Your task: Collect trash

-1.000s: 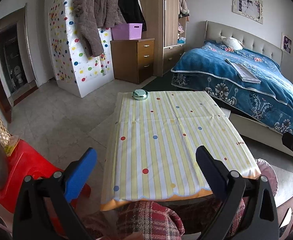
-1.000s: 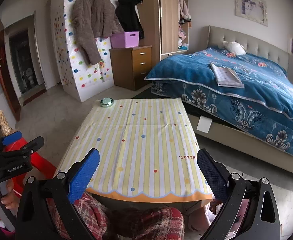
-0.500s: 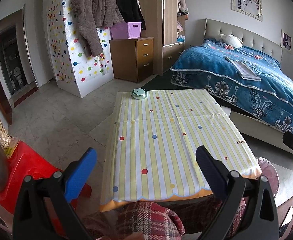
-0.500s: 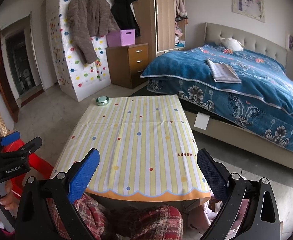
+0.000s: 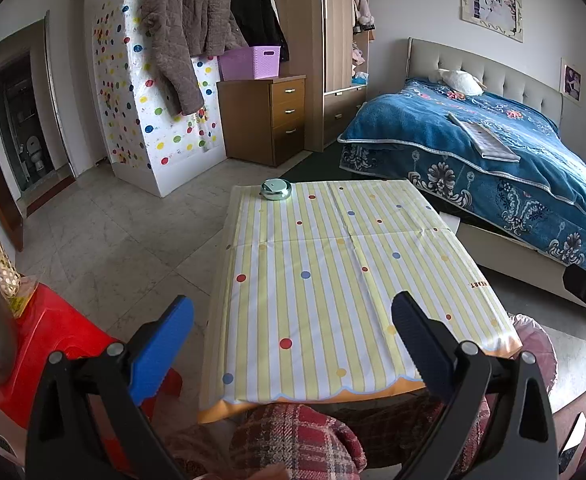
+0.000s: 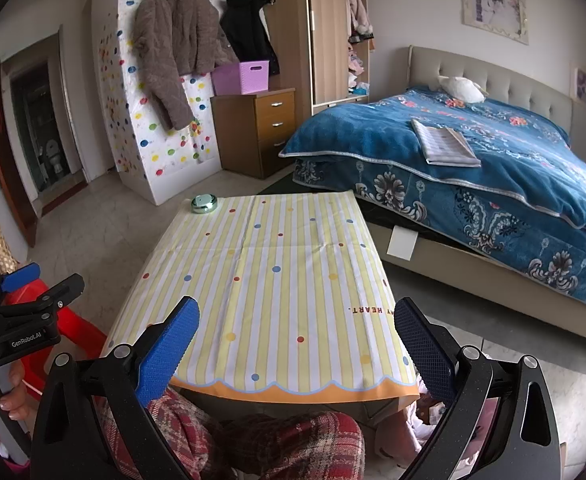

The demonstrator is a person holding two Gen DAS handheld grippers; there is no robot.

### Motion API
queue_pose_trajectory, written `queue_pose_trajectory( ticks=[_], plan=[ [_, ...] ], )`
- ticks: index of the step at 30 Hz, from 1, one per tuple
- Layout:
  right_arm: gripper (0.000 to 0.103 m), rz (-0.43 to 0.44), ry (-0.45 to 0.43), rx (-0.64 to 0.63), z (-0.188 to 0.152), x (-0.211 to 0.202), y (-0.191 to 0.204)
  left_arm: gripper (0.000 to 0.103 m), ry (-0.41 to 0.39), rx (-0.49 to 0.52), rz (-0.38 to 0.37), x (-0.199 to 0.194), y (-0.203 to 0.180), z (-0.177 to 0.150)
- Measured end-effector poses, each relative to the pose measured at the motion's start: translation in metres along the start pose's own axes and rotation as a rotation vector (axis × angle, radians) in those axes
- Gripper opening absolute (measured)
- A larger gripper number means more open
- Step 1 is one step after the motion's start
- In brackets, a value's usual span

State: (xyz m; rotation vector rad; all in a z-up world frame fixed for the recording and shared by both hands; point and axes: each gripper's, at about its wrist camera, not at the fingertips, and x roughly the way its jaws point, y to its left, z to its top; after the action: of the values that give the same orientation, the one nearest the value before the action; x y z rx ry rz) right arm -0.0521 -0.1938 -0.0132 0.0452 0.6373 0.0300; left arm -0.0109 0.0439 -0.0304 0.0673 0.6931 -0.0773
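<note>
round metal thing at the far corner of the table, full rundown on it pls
The round metal container is a low, squat disc with a shiny silver-green side wall and a flat paler top that bears a small mark at its middle. It sits flat and upright on the striped, dotted tablecloth, at the table's far left corner near the edge. Nothing else touches it. What it holds, or whether the top is a lid, cannot be told.

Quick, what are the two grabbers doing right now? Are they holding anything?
Left gripper: open, holding nothing.
Right gripper: open, holding nothing.
</note>
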Motion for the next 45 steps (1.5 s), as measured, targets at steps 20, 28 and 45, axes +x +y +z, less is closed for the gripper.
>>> queue_pose_trajectory(
  ticks=[20, 28, 45],
  plan=[
    [0.097, 0.001, 0.000, 0.011, -0.002, 0.001, -0.011, 0.096, 0.004, 0.006, -0.009, -0.003, -0.009, -0.003],
    [0.096, 0.003, 0.000, 0.012, -0.002, 0.001, -0.012, 0.096, 0.010, 0.004, -0.014, -0.002, -0.010, -0.004],
    [0.096, 0.001, 0.003, 0.049, -0.019, 0.005, -0.030, 0.096, 0.009, -0.018, -0.051, 0.011, -0.013, -0.006]
  ],
)
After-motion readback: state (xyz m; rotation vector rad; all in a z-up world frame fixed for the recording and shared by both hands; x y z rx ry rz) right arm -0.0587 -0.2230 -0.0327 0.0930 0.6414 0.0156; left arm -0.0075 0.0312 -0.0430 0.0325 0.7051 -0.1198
